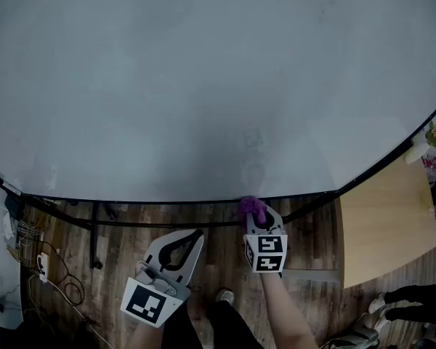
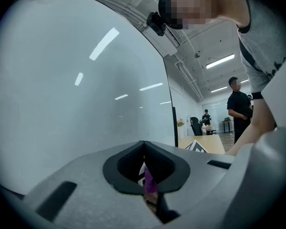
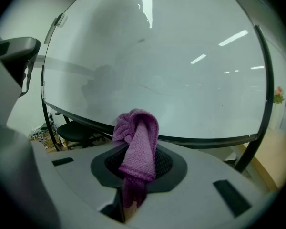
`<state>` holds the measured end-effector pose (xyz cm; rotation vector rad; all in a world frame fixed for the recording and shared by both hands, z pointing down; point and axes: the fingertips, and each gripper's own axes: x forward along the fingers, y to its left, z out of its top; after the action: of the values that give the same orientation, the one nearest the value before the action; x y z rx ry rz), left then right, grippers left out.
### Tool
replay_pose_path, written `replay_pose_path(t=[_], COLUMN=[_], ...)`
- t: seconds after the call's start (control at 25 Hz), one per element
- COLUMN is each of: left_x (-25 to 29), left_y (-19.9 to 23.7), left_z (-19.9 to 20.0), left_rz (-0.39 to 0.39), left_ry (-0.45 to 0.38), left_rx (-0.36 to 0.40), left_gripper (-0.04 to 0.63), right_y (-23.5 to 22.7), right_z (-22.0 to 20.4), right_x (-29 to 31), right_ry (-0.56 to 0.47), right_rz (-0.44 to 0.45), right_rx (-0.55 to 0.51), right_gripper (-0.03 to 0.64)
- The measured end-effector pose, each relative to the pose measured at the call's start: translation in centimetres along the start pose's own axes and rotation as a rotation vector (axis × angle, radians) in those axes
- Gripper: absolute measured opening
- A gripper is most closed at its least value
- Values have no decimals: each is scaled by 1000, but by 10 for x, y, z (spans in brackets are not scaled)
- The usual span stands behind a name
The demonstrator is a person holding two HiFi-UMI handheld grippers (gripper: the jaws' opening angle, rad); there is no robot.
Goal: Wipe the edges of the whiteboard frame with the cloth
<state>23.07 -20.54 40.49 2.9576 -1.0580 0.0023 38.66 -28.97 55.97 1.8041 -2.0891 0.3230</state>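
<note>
The whiteboard [image 1: 203, 86] fills most of the head view, and its black bottom frame edge [image 1: 167, 201] curves across below it. My right gripper [image 1: 257, 215] is shut on a bunched purple cloth [image 1: 251, 208] whose tip meets that bottom edge. In the right gripper view the cloth [image 3: 138, 142] sticks out of the shut jaws of the right gripper [image 3: 136, 151] towards the frame edge [image 3: 205, 140]. My left gripper [image 1: 197, 233] hangs lower and to the left, shut and holding nothing, clear of the frame. In its own view the left gripper [image 2: 144, 147] has its jaws together.
A light wooden table [image 1: 381, 224] stands at the right beside the board. Cables and a wire rack [image 1: 29, 257] lie on the wood floor at the left, near a black stand leg [image 1: 94, 231]. Another person's legs [image 1: 414, 293] are at the lower right.
</note>
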Motion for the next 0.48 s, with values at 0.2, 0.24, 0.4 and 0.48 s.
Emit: replay_pose_path(t=[0.2, 0.24, 0.4, 0.48], left_x=[14, 17, 27, 31], left_y=[-12, -16, -26, -30], left_z=[-3, -3, -3, -3], left_rz=[1, 0, 1, 2], left_ry=[7, 8, 10, 12], left_rx=[-2, 0, 2, 5], left_gripper=[16, 16, 16, 15], right_y=[-21, -25, -41, -49], right_z=[-5, -6, -9, -10], right_x=[-3, -5, -9, -10], right_ry=[-1, -2, -5, -5], right_rz=[-5, -5, -8, -10], right_rx=[6, 6, 11, 13], right_gripper=[67, 67, 67, 67])
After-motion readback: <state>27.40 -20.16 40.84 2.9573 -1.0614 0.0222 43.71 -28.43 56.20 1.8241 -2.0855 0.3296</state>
